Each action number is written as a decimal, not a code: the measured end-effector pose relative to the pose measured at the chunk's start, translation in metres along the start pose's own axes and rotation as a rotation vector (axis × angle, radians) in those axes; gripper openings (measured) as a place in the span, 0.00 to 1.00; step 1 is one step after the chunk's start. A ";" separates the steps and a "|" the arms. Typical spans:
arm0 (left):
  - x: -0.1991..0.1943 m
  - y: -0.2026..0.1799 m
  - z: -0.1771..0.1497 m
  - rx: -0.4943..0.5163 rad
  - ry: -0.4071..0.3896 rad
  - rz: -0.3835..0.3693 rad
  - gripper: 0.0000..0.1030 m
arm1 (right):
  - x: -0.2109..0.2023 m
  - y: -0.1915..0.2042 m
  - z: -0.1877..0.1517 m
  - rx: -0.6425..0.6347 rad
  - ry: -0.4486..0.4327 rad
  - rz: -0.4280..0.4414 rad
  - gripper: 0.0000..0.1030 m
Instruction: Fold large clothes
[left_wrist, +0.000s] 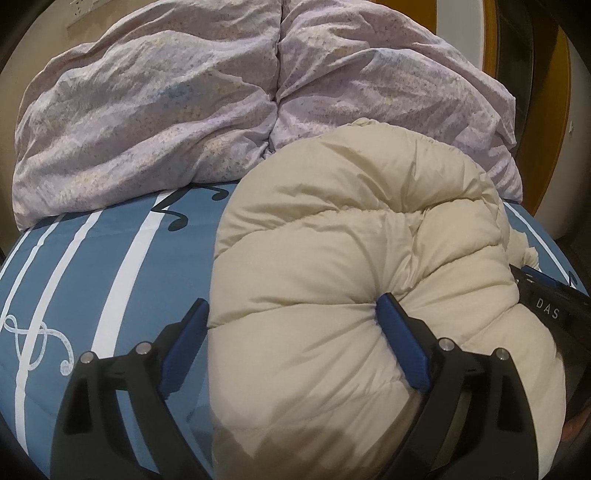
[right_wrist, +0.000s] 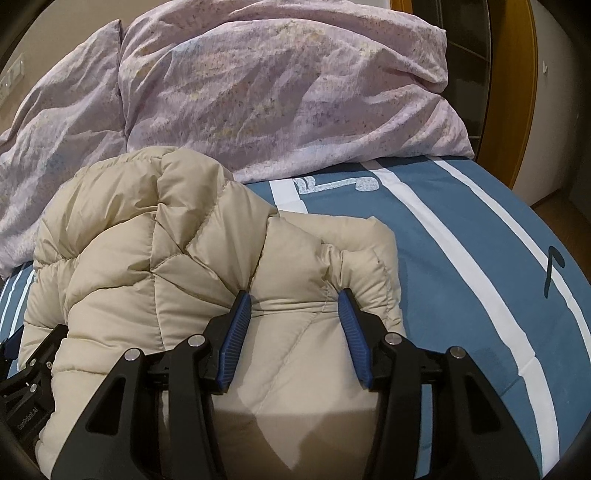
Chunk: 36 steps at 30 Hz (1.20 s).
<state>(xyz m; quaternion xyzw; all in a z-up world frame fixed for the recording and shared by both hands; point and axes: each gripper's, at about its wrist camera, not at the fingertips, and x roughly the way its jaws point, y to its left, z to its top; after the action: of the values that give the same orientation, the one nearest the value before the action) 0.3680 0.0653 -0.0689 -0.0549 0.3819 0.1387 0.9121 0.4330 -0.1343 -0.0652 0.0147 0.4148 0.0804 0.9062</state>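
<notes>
A cream puffy down jacket (left_wrist: 351, 258) lies bunched and folded on the blue bed cover; it also shows in the right wrist view (right_wrist: 155, 258). My left gripper (left_wrist: 291, 314) is open wide, its jaws straddling the near left end of the jacket, the right pad (left_wrist: 402, 339) pressed into the padding. My right gripper (right_wrist: 293, 306) has its jaws partly closed around a thick fold at the jacket's near right edge, both pads pressing into the fabric. The right gripper's body (left_wrist: 554, 310) shows at the right of the left view.
A crumpled lilac duvet (left_wrist: 184, 110) is heaped along the far side of the bed, just behind the jacket. The blue cover with white stripes and music notes (right_wrist: 461, 258) spreads to both sides. A wooden door frame (right_wrist: 517, 92) and floor lie to the right.
</notes>
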 end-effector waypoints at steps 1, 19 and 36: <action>0.000 0.000 0.000 -0.001 0.001 -0.001 0.89 | 0.000 0.000 0.000 0.001 0.000 0.002 0.50; 0.001 0.000 0.000 -0.002 0.004 -0.001 0.90 | 0.000 -0.001 0.000 -0.001 0.001 0.006 0.51; -0.009 0.028 0.004 -0.107 0.020 -0.138 0.90 | -0.004 -0.005 0.001 0.006 0.022 0.032 0.63</action>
<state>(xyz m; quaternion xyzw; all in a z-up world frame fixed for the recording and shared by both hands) 0.3568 0.0907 -0.0599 -0.1311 0.3782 0.0954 0.9114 0.4319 -0.1393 -0.0622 0.0231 0.4247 0.0940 0.9002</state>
